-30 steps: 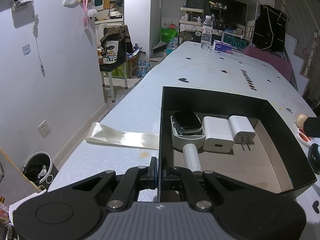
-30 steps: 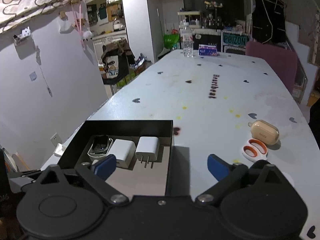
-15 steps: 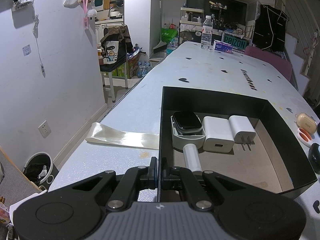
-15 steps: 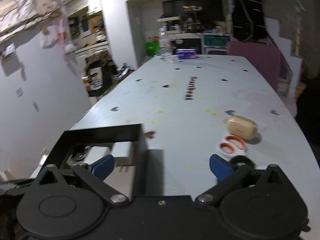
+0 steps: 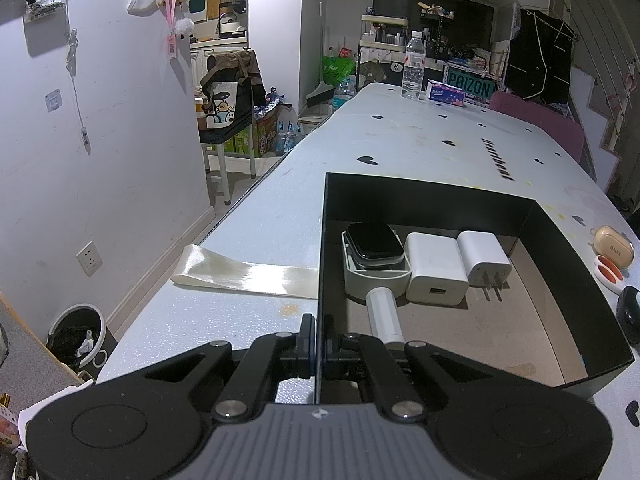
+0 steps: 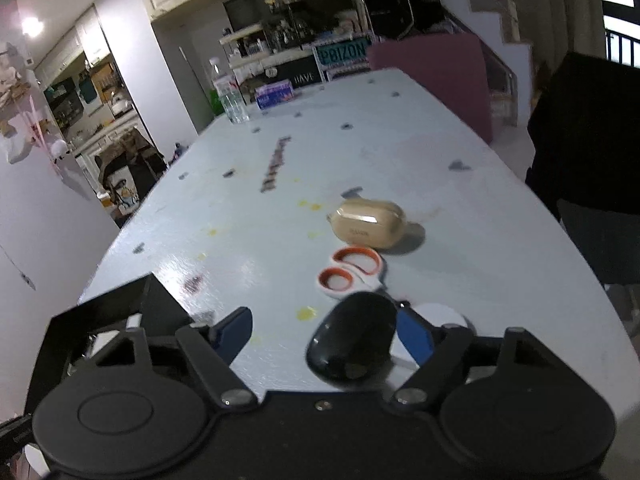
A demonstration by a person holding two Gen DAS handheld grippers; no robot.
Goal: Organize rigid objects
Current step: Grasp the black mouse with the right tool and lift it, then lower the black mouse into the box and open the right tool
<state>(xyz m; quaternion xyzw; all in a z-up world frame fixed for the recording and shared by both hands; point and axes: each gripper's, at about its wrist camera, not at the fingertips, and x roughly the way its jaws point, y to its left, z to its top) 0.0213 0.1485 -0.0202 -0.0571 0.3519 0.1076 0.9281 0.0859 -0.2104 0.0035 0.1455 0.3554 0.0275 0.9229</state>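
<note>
Left gripper (image 5: pixel 316 344) is clamping the black box (image 5: pixel 568 256) by its near wall. Right gripper (image 6: pixel 326 330) jaws have just been closing, still apart, straddling a glossy black oval mouse (image 6: pixel 352 336) lying on the worktop (image 6: pixel 256 216) just right of the box.

White wall (image 5: pixel 132 128) left – cluttered shelves (image 5: pixel 384 32) behind – ceiling lamp (image 6: pixel 31 26) lit.

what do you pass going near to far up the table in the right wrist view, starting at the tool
right tool → black mouse → orange-handled scissors → tan earbud case → water bottle
</note>
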